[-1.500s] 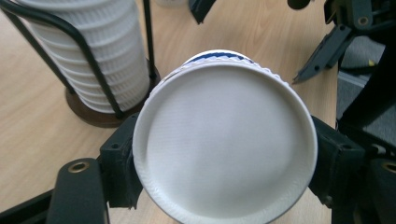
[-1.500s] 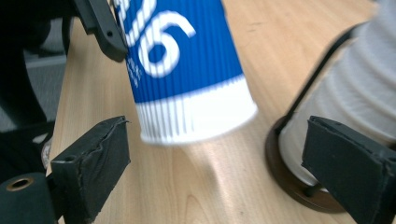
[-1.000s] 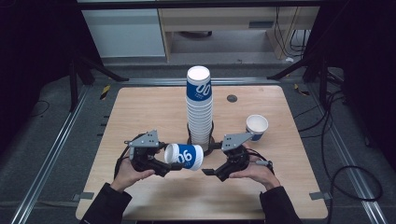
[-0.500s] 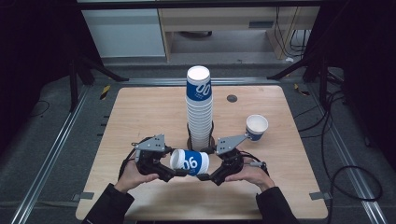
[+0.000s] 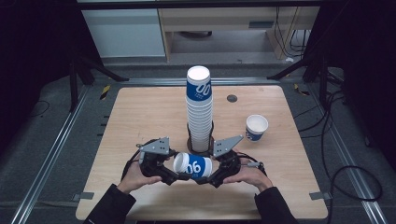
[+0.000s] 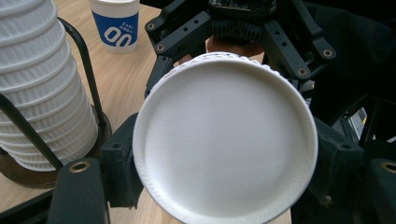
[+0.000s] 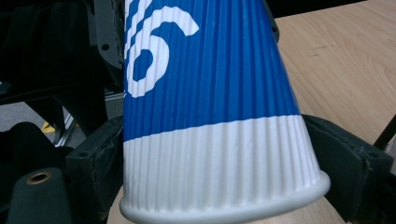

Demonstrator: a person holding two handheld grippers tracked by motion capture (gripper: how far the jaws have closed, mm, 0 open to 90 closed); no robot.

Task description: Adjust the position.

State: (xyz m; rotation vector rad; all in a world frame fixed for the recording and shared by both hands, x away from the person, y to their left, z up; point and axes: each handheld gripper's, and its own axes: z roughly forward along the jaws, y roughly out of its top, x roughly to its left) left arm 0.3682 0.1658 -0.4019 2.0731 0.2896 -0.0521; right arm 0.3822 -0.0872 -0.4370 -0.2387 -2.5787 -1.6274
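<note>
A blue and white ribbed paper cup [image 5: 193,166] lies on its side above the table's near edge, between my two grippers. My left gripper [image 5: 176,171] is shut on its base end; in the left gripper view the flat white base [image 6: 224,140] faces the camera with a pad on each side. My right gripper [image 5: 209,173] has just been closing its jaws. In the right gripper view its pads touch both sides of the white band [image 7: 219,172] by the rolled rim. A hand holds each gripper.
A tall stack of the same cups [image 5: 199,109] stands in a black wire holder mid-table, just beyond the grippers, and shows as the stack [image 6: 42,93] close on the left. One upright cup [image 5: 256,127] stands at the right. A small dark disc [image 5: 231,98] sits farther back.
The held cup and both grippers have drifted slightly toward the near edge. The right gripper's jaws have come in around the cup's rim end and narrowed onto it.
</note>
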